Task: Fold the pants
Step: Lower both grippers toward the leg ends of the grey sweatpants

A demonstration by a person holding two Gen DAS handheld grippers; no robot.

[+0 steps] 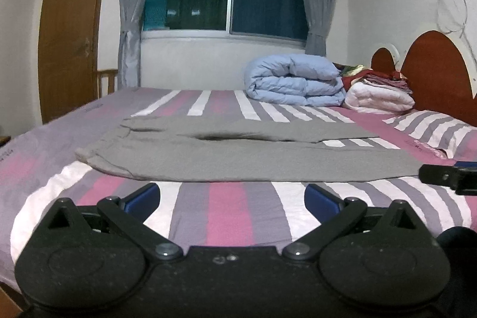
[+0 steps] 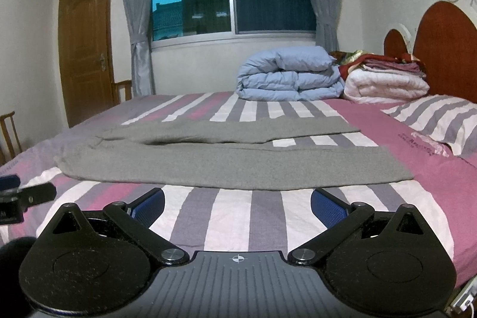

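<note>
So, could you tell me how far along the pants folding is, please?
Done: the grey pants lie spread flat on the striped bed, legs apart. In hand: nothing; the left claw and right claw are open, short of the fabric. Left: every fold.

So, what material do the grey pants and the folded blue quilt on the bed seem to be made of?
The grey pants look like a soft matte knit, perhaps cotton jersey: a heathered, fuzzy surface with rounded edges and no sheen. The blue quilt looks like a padded comforter with a smooth, faintly shiny woven shell: puffy rolls and fine creases. The fibre of neither can be confirmed from here.
</note>
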